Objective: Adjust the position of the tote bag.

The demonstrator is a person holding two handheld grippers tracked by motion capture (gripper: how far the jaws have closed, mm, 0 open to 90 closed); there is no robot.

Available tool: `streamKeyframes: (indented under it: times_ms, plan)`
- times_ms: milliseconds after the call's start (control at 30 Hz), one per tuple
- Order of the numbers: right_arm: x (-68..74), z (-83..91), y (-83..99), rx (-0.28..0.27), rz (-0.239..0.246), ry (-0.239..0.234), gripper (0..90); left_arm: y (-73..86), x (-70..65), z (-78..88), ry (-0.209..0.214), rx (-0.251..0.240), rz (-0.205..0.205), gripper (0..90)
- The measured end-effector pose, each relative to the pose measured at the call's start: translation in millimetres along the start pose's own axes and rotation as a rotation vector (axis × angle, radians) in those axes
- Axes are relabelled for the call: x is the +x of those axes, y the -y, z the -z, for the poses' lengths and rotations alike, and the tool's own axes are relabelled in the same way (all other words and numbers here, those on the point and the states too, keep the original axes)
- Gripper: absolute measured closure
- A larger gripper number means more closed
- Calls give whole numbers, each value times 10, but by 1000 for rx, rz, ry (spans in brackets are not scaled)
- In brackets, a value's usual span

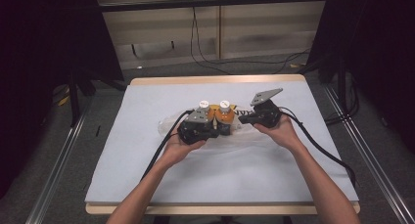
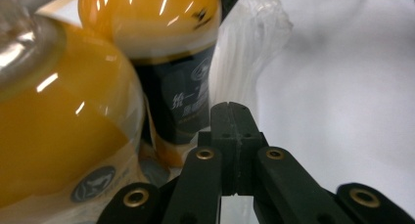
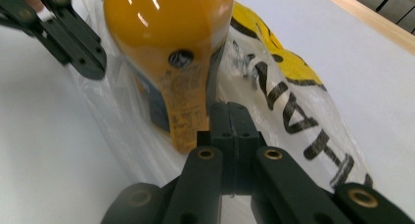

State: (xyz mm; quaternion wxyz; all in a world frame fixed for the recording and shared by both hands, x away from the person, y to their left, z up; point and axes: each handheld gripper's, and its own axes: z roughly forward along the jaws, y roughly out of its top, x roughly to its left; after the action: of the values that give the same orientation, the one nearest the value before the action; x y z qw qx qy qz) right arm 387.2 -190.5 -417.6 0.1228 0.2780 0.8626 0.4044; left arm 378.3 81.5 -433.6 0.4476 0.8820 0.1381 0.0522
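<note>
Pressed together on nothing, both the left gripper (image 2: 230,109) and right gripper (image 3: 230,109) are nosing at two orange bottles (image 1: 214,114) standing mid-table on a plastic bag (image 3: 293,101), risking tipping the near bottle toward twelve o'clock.

- Two orange bottles (image 1: 214,117) with white caps and dark labels stand upright, side by side.
- A clear plastic bag (image 3: 293,101), printed yellow and black, lies crumpled around them.
</note>
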Motion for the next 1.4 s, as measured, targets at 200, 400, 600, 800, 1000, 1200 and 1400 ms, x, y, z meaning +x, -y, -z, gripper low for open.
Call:
streamKeyframes:
  times_ms: [200, 400, 600, 800, 1000, 1200, 1400]
  plan:
    - [-84, -118, -81, 30, -3, -10, 900, 2, 3, -37, -10, 26, -17, 900]
    - [-188, -374, -150, 79, -13, -33, 900, 30, 21, -130, -21, 32, 0, 900]
    - [-282, -595, -104, 96, -54, -91, 900, 78, 0, -241, -25, 85, -11, 900]
    - [-277, -724, -49, 134, -73, -115, 900, 122, -12, -299, -18, 102, -21, 900]
    - [-297, -846, 3, 164, -88, -117, 900, 192, -62, -328, -14, 139, -31, 900]
    - [-299, -911, 37, 167, -94, -102, 900, 253, -88, -340, -20, 173, -36, 900]
    - [-341, -940, 45, 143, -133, -86, 900, 292, -123, -361, -1, 183, -33, 900]
